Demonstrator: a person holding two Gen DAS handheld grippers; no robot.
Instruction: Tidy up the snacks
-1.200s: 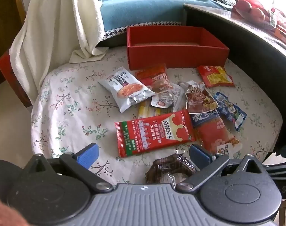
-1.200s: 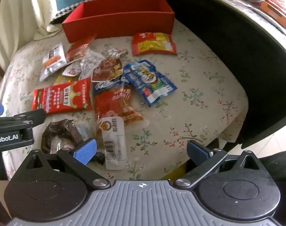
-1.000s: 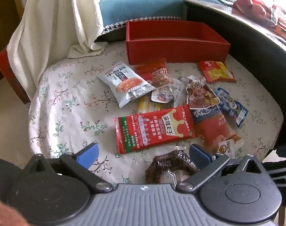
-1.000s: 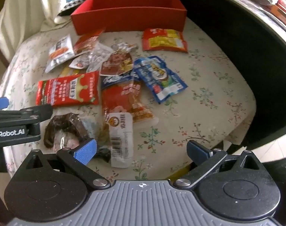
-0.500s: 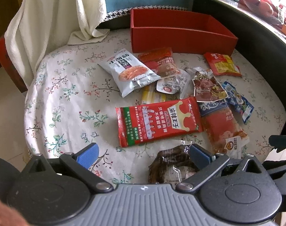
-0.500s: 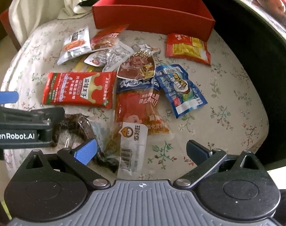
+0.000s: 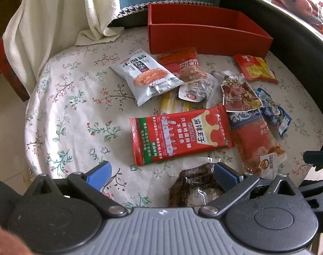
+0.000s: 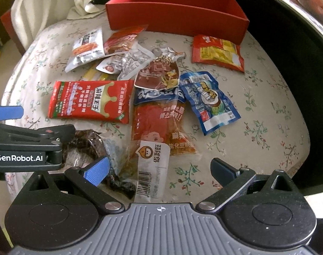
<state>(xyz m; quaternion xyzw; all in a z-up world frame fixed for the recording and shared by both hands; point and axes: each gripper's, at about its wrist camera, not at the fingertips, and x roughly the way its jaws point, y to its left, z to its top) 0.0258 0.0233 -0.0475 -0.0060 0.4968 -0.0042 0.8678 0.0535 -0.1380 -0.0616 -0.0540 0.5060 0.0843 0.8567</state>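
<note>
Several snack packets lie on a floral-cloth table [image 7: 76,110]. A long red packet [image 7: 180,136] lies in the middle; it also shows in the right wrist view [image 8: 89,102]. A white packet [image 7: 146,76], a blue packet [image 8: 208,102], a red-yellow packet [image 8: 216,53] and an orange-red packet [image 8: 159,123] lie around it. An empty red box [image 7: 206,36] stands at the far edge, also in the right wrist view [image 8: 176,14]. My left gripper [image 7: 161,175] is open just above a dark brown packet [image 7: 191,189]. My right gripper [image 8: 159,170] is open over the orange-red packet's white end.
A white towel [image 7: 55,21] hangs over a chair at the back left. A dark curved tabletop [image 7: 289,31] with fruit bags rises along the right. The left gripper's body [image 8: 27,148] shows at the left of the right wrist view.
Both grippers have moved forward and lower toward the snacks; the packets look larger. Both stay open and nothing on the table has moved.
</note>
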